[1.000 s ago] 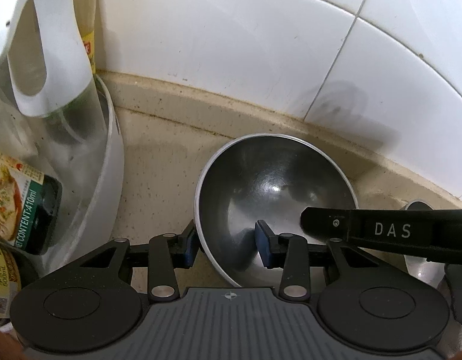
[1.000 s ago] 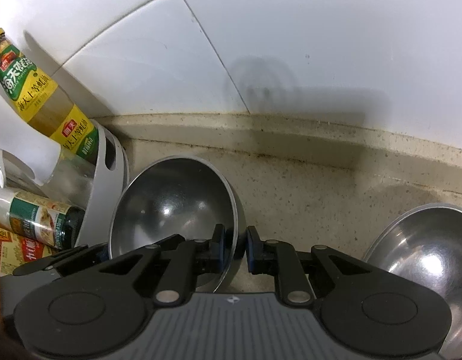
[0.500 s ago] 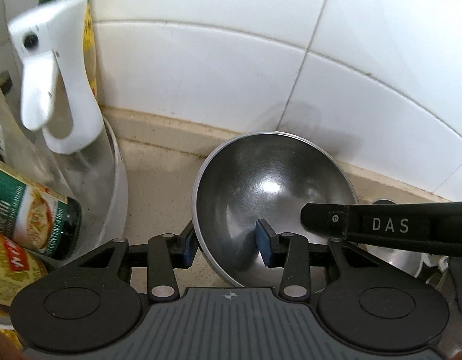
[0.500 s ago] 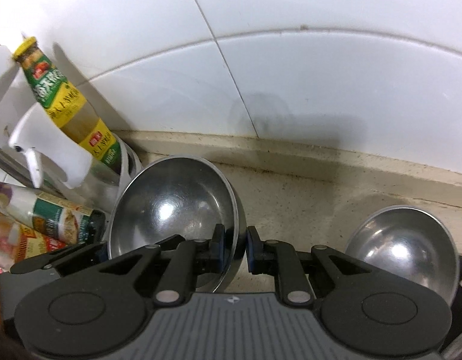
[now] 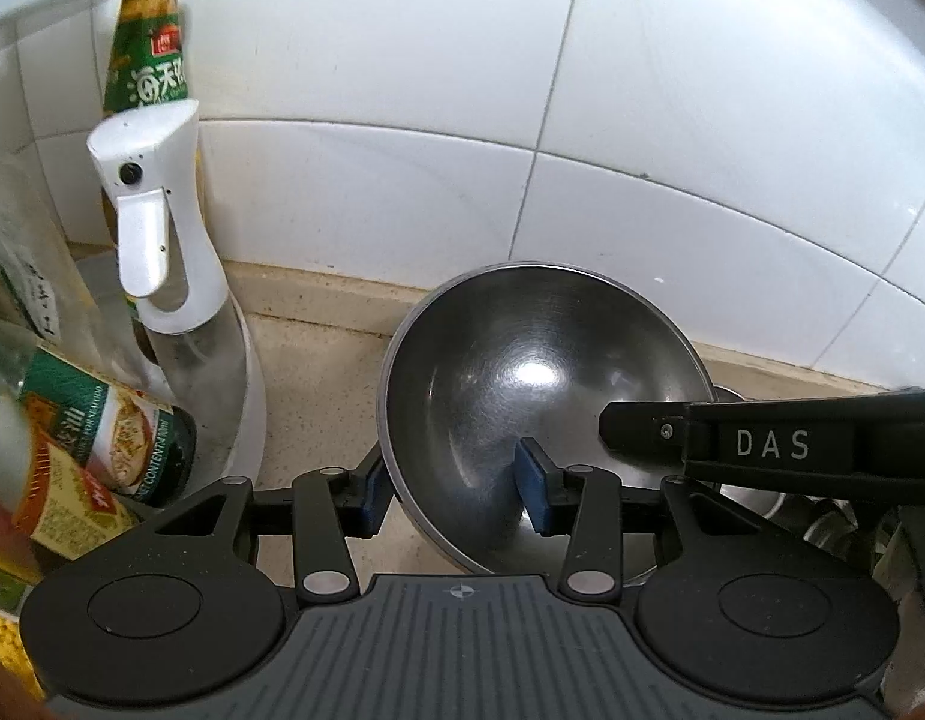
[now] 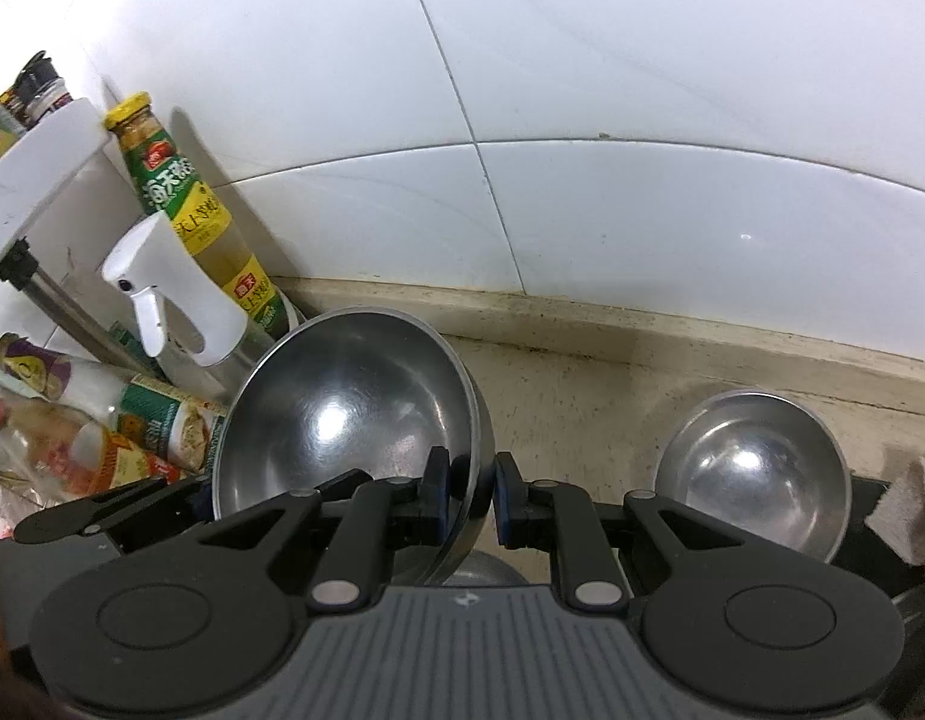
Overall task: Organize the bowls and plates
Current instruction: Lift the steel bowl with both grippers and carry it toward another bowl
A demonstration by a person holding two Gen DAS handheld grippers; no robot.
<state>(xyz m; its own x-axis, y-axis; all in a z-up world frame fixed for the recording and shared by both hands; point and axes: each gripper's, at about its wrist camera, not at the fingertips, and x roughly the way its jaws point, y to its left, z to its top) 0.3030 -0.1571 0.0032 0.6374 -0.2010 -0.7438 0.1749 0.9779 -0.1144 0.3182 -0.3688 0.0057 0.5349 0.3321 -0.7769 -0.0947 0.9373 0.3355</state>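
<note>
Between our two tools hangs the large round stainless-steel bowl (image 5: 522,372), tilted so that its shiny hollow faces us. Our left tool (image 5: 453,495) straddles the bowl's near-left wall, one blue pad against the outside and the other against the inside. Its jaws have just been opening a little, with the wall between them and both pads against the metal. Our right tool (image 6: 469,495) is clenched on the opposite edge, its pads nipping the thin rim from either side. One black finger of that tool reaches across the bowl from the right in the left view. We cannot tell whether the bowl's base touches anything beneath.

Beyond the right tool and off to its right, a smaller round stainless-steel bowl (image 6: 756,474) sits upright on the speckled beige tabletop (image 6: 582,396). A crumpled white cloth (image 6: 912,504) lies just beside it at the far right.

Left of the left tool stands a white round plastic caddy (image 5: 246,420). It carries a clear spray bottle with a white trigger head (image 5: 156,252) and a tall yellow-capped sauce bottle with a green label (image 5: 147,66). Ahead of both tools rises the white tiled wall (image 5: 642,120).
</note>
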